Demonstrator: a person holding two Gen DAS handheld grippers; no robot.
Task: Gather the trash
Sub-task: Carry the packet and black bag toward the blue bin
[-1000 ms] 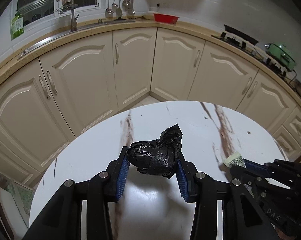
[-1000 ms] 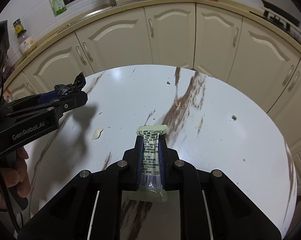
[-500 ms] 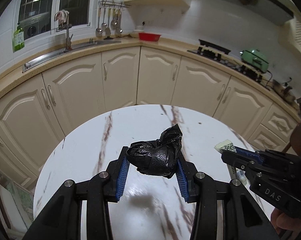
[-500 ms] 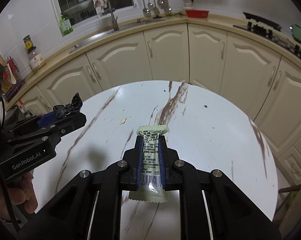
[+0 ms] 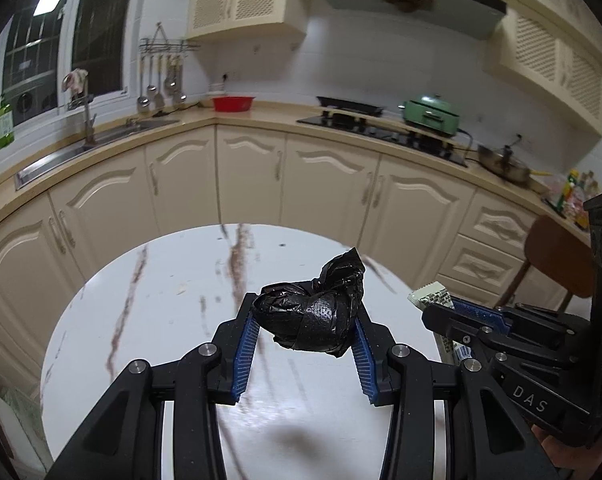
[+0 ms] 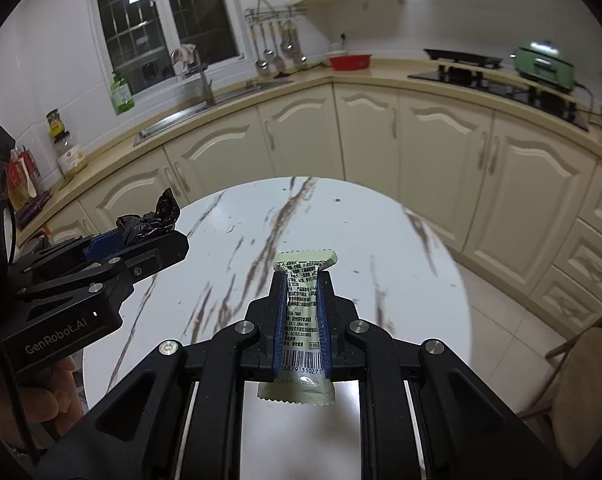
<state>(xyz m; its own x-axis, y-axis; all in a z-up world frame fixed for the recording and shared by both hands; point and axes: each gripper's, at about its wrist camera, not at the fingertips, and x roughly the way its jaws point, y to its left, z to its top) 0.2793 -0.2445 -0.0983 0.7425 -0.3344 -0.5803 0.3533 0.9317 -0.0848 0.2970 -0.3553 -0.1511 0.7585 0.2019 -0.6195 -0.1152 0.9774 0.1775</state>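
Left gripper [image 5: 305, 326] is clamped on a crumpled black bag [image 5: 311, 314], its blue pads [image 5: 246, 346] pressing both sides of the wad, held in the air above the round marble table [image 5: 149, 300]. Right gripper [image 6: 301, 280], just to the right of the left one, is clamped tight on a pale green wrapper [image 6: 303, 316] that stands upright between its pads, barcode at the bottom, also above the table. Compared with a second ago, both grips are unchanged, but both grippers have risen and drawn back from the table: the tabletop looks smaller and lower, and more of the kitchen beyond it shows, including the sink [image 6: 205, 110], red bowl [image 5: 234, 103], stove [image 5: 381, 128] and green pot [image 5: 431, 114]. A hand [image 6: 41, 392] holds the left gripper's handle.
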